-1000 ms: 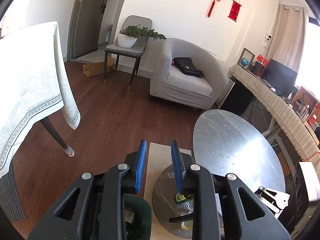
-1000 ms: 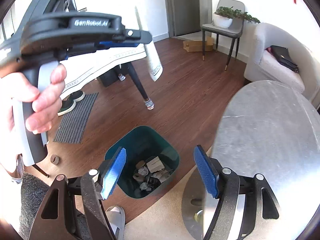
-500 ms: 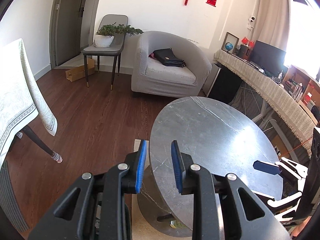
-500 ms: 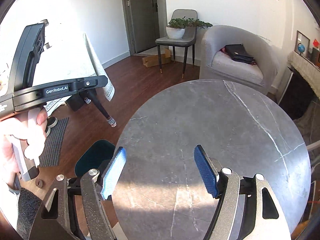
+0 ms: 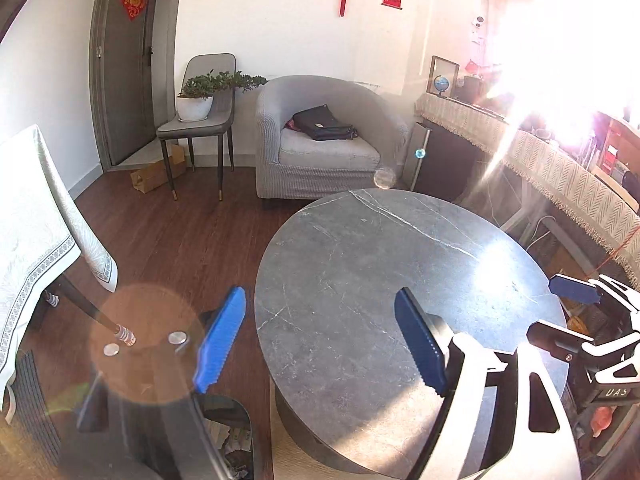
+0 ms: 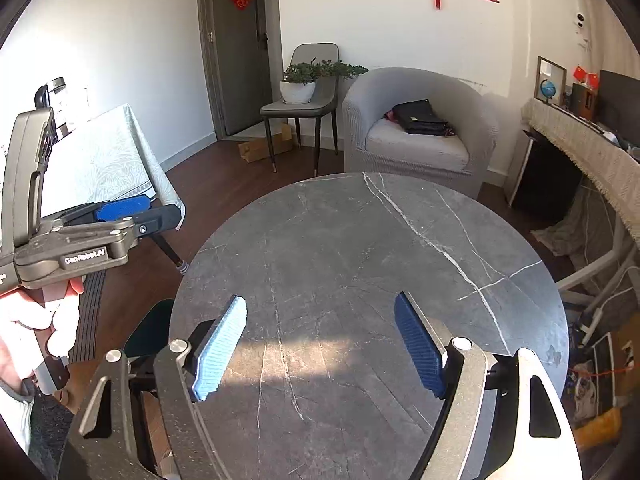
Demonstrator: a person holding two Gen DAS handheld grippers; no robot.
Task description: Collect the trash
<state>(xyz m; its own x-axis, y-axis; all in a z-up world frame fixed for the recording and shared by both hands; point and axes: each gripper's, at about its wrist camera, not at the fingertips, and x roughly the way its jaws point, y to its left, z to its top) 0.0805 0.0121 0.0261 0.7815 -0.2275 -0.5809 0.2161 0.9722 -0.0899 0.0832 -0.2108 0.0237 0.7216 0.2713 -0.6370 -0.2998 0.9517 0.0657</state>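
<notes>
The left gripper (image 5: 320, 344) is spread wide w/ nothing between its blue pads (image 5: 218, 344). It hangs over the left edge of the round gray table (image 5: 400, 264). One pad is over the wood floor (image 5: 180, 240) and the other is over the table top. The right gripper (image 6: 320, 346) is spread wide too, w/ nothing in it, and it hangs over the near part of the table. The bin (image 5: 240, 436) sits on the floor just beside the table's left side, low in the left view, below the left pad. Bits of crumpled trash (image 5: 236, 448) lie inside it, but they are partly hidden & hard to make out. In the right view only a dark green bit of the bin shows, at the table's left edge. A hand (image 6: 24, 336) holds the left gripper's handle there. Behind the table is a gray armchair (image 5: 328, 136) w/ a black bag (image 5: 324, 122) on its seat. Left of it is a chair (image 5: 200, 120) w/ a potted plant (image 5: 200, 96) on it, and a cardboard box (image 5: 156, 174) lies on the floor by its legs. A table w/ a white cloth (image 5: 36, 216) stands at far left. Strong sun glare washes out the right side of the left view.
</notes>
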